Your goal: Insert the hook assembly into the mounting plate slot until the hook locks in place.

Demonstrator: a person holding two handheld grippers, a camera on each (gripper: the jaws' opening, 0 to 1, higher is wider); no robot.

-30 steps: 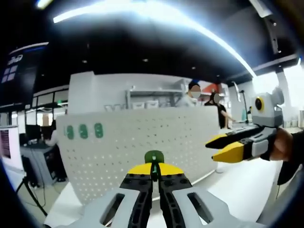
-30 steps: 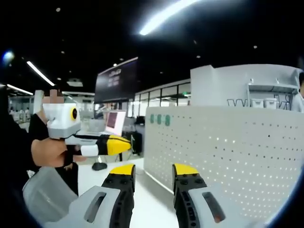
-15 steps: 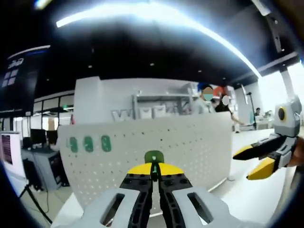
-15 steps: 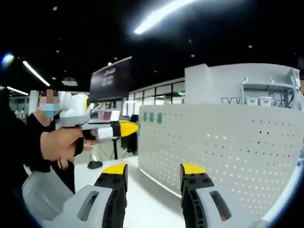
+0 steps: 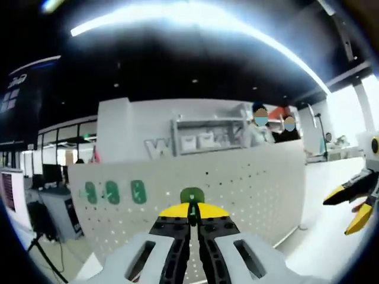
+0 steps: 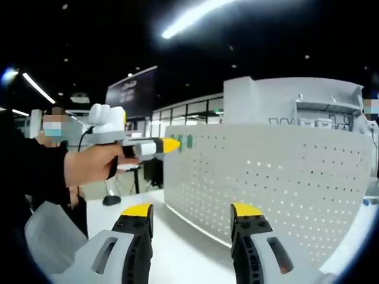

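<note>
Pinching hook: my left gripper (image 5: 190, 214) is clenched on a small green plastic hook piece (image 5: 192, 196), whose rounded top shows just above the yellow jaw tips.
Hook handling: I judge it light, rigid and smooth; a hold low on its body leaves the inserting end free, and a slack pinch could let it twist.
Mounting plate: white perforated pegboard panel (image 5: 249, 183) stands upright directly ahead, apart from the hook; which hole is the slot I cannot tell.
Fitted hooks: three green hooks (image 5: 112, 192) sit in a row at the panel's upper left.
Right gripper (image 6: 192, 214): jaws spread wide, grasping nothing, facing the panel (image 6: 272, 177).
Progress: insertion not yet begun, by my reading.
</note>
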